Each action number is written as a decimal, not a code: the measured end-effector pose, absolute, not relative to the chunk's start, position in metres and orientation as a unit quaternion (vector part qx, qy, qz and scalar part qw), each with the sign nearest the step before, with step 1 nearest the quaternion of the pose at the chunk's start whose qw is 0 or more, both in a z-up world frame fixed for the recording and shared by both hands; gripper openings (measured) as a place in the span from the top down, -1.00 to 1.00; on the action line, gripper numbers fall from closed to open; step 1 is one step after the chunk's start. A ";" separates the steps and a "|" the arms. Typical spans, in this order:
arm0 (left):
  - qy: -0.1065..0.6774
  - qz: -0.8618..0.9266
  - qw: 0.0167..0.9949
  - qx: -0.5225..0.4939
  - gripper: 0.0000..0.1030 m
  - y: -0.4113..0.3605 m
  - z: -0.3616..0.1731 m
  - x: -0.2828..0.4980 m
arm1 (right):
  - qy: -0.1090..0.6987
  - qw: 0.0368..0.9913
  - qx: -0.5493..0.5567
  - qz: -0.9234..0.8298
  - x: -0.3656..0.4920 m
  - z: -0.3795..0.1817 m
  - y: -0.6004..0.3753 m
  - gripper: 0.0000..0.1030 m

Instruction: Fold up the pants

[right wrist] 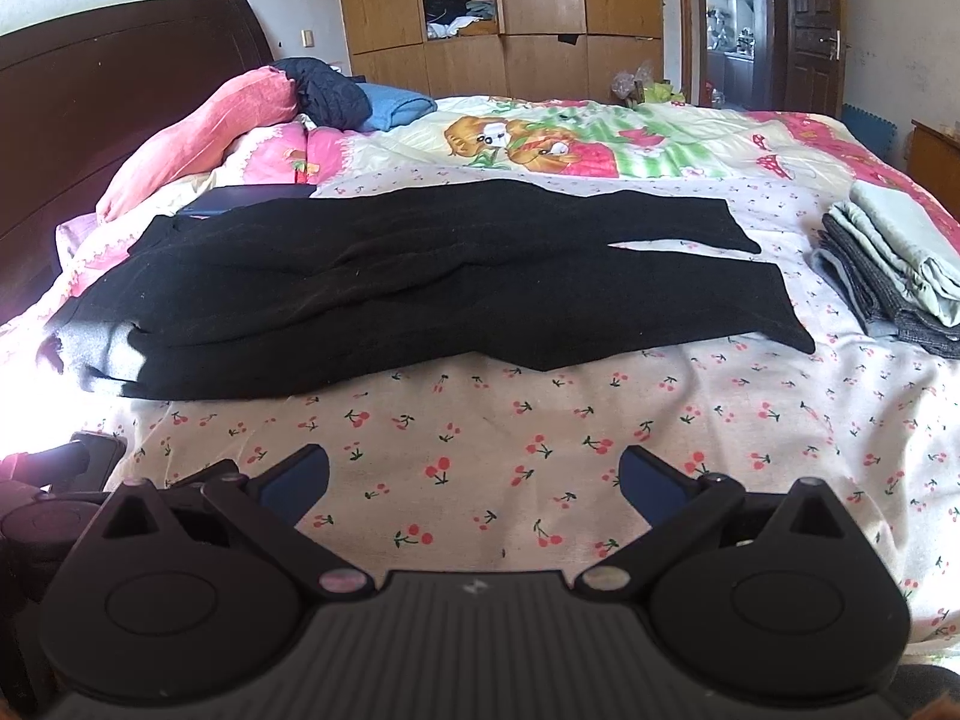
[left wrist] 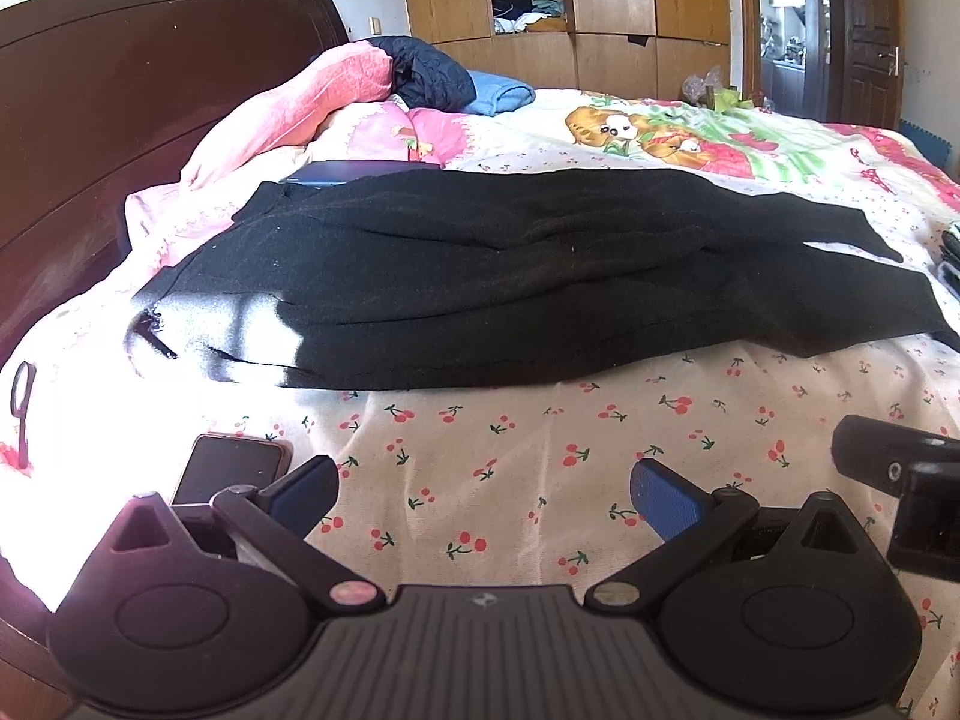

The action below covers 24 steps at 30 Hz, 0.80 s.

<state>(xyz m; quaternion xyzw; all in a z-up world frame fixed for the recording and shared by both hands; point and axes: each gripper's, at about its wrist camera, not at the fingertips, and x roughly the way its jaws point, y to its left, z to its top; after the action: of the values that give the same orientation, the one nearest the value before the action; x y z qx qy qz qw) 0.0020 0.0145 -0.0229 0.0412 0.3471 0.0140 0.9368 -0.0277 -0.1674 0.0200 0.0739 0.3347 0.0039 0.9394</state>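
Note:
Black pants [left wrist: 510, 276] lie flat across the bed, waistband at the left, both legs reaching right, one leg lying partly over the other. They also show in the right wrist view [right wrist: 420, 294]. My left gripper [left wrist: 483, 495] is open and empty above the cherry-print sheet [left wrist: 510, 468], in front of the pants' near edge. My right gripper [right wrist: 474, 483] is open and empty too, a short way before the pants. Part of the right gripper's body [left wrist: 906, 480] shows at the right edge of the left wrist view.
A phone [left wrist: 231, 468] lies on the sheet by my left fingers. A stack of folded clothes [right wrist: 894, 270] sits at the right. Pink pillows [right wrist: 204, 126], a dark jacket [right wrist: 324, 90] and a blue cloth [right wrist: 396, 105] lie by the headboard [right wrist: 120, 72]. A wardrobe [right wrist: 498, 12] stands behind.

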 end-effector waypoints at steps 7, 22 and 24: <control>0.356 0.012 0.934 0.041 -1.00 0.013 -0.029 0.006 | 0.345 0.935 0.080 0.002 -0.023 0.013 -0.169 -0.98; 0.360 0.012 0.932 0.036 -1.00 0.015 -0.031 0.007 | 0.352 0.932 0.084 -0.001 -0.021 0.006 -0.169 -0.98; 0.360 0.011 0.932 0.035 -1.00 0.015 -0.032 0.006 | 0.352 0.932 0.084 0.000 -0.021 0.006 -0.169 -0.98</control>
<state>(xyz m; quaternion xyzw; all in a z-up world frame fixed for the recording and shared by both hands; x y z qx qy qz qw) 0.0063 0.0154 -0.0315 0.0348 0.3601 0.0110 0.9322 -0.0213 -0.1693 0.0062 0.0843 0.3519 -0.0004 0.9322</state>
